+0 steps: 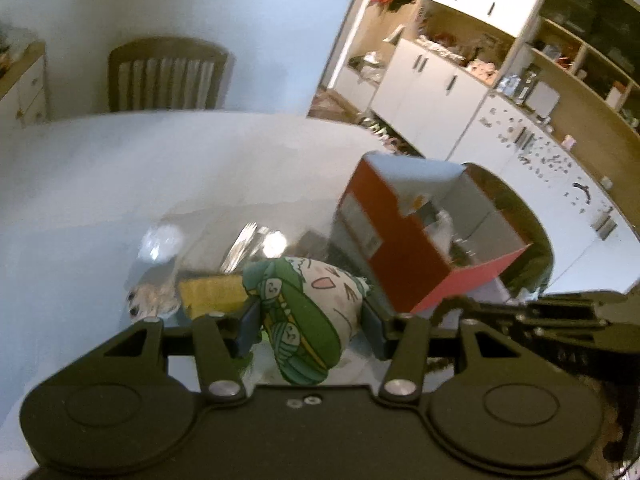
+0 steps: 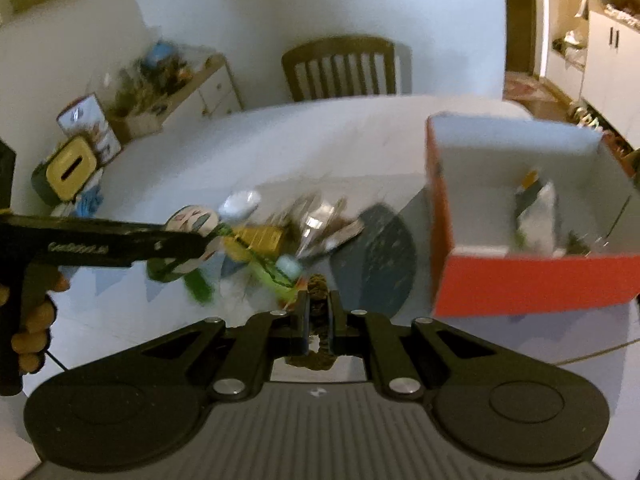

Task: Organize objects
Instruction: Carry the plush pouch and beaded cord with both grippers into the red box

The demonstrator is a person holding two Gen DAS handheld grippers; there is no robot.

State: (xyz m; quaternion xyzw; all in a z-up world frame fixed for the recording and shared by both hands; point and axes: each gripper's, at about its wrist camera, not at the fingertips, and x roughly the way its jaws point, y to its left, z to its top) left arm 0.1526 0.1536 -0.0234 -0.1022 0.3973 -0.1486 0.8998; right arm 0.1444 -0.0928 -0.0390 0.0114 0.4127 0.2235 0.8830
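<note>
My left gripper is shut on a soft fabric pouch printed in green and white, held above the white table. In the right wrist view the same pouch shows at the left, in the left gripper held by a hand. My right gripper is shut on a small brown knobbly thing that sticks out past the pads. An open red box with a white inside stands to the right and holds a few items. From the left wrist the red box is just right of the pouch.
Foil packets, a yellow box, a white lid and a dark round mat lie mid-table. A small plush lies at the left. A yellow-topped tissue box sits at the table's left edge. A wooden chair stands behind.
</note>
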